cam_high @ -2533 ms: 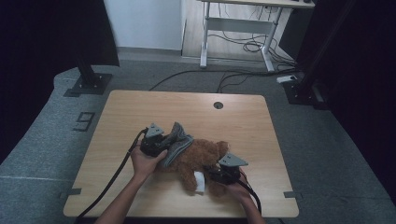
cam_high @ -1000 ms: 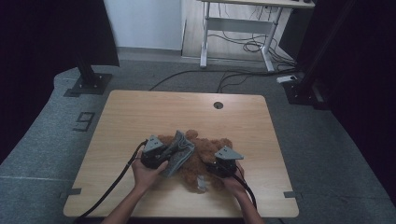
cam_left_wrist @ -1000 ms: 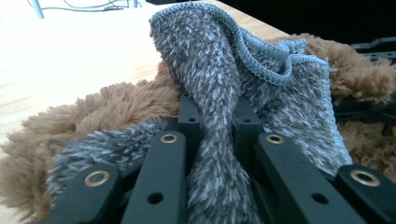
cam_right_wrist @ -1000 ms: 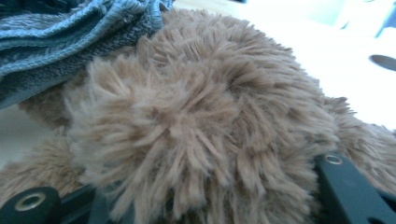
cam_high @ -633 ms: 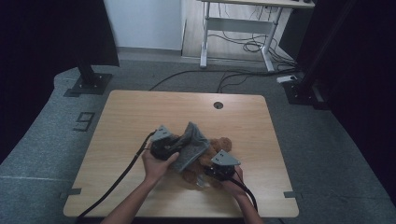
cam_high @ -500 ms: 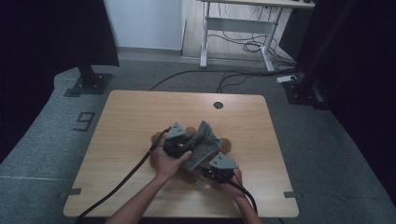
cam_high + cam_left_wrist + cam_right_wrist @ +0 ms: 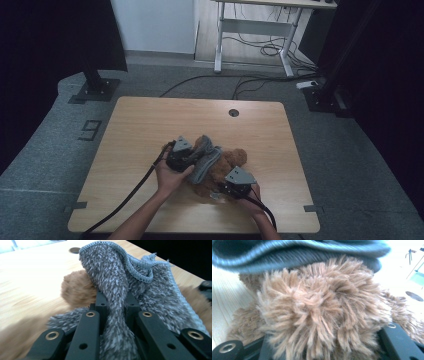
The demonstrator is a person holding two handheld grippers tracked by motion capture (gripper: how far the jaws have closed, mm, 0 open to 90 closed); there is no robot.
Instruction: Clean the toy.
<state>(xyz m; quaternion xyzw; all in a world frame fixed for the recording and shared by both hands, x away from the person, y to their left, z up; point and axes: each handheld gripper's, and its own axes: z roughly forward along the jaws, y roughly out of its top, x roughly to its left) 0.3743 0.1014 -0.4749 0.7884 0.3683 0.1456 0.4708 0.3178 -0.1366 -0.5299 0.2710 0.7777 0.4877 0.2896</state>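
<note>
A pale wooden surface (image 7: 150, 125) carries a brown plush bear (image 7: 227, 165) near its front middle. The left gripper (image 7: 113, 315) pinches a grey knitted cloth (image 7: 130, 282) draped over the bear; the right gripper (image 7: 312, 350) clamps the bear's fur.

One readable mark: digit "9" (image 7: 90, 130), dark, on grey floor mat (image 7: 60, 150) left of table (image 7: 150, 120).

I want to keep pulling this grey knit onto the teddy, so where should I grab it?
Grip the grey knit at its ribbed hem, coming from the teddy's far side. The hem stands up folded and free there, while the left gripper pinches mid-fabric.
</note>
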